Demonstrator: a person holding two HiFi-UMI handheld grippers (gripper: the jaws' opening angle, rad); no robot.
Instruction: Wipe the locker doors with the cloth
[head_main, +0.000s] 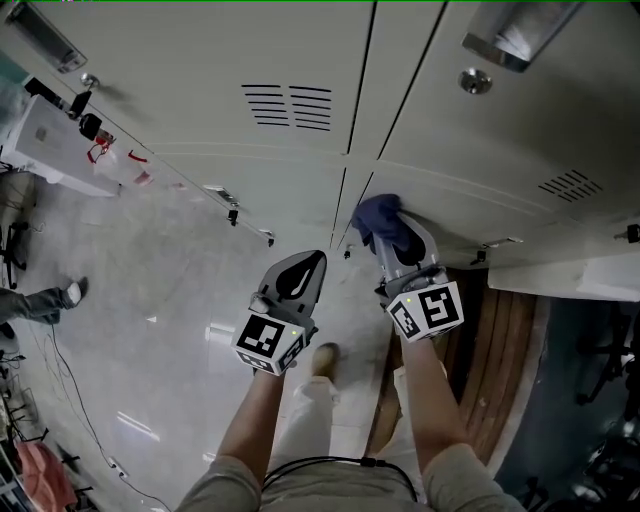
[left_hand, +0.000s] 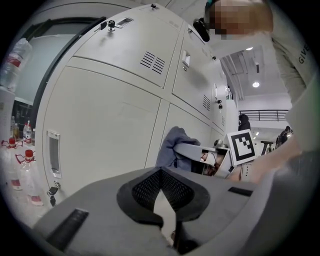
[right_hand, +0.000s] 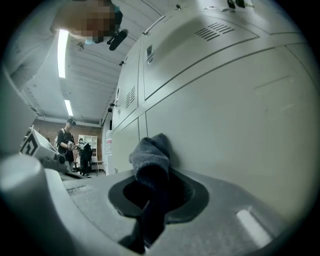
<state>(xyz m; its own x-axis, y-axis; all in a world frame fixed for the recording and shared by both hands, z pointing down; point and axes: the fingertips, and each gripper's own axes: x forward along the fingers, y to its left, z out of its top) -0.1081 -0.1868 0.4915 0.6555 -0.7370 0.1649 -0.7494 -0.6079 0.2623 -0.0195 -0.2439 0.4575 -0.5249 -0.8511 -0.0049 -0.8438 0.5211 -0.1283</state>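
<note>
Tongs in my right hand (right_hand: 150, 200) pinch a dark blue-grey cloth (right_hand: 151, 155). Its bunched end pokes out past the 2 jaws and looks to be pressed against a pale locker door (right_hand: 240, 125), while its tail trails back between the pads. From the head view the wad sits low on the bank of lockers, just beside the vertical seam between 2 doors.

By my reading the cloth is soft, light and limp. It will fold and roll under pressure rather than stay flat, so the hold belongs close behind the wad, on the gathered middle. A slack pinch could let the painted metal drag it free.

The wiping stroke seems to be under way on this lower door, with the doors above not yet reached.

Vent slots (head_main: 288, 105) and a key hanging from a lock (head_main: 233, 213) are places where the fabric could snag.

My left tongs (head_main: 298, 275) hang near the right pair, clear of the door. Their pads are pressed together on nothing.

Below them lies grey floor (head_main: 180, 300). Down the row, well apart, stands 1 person (right_hand: 65, 140).
</note>
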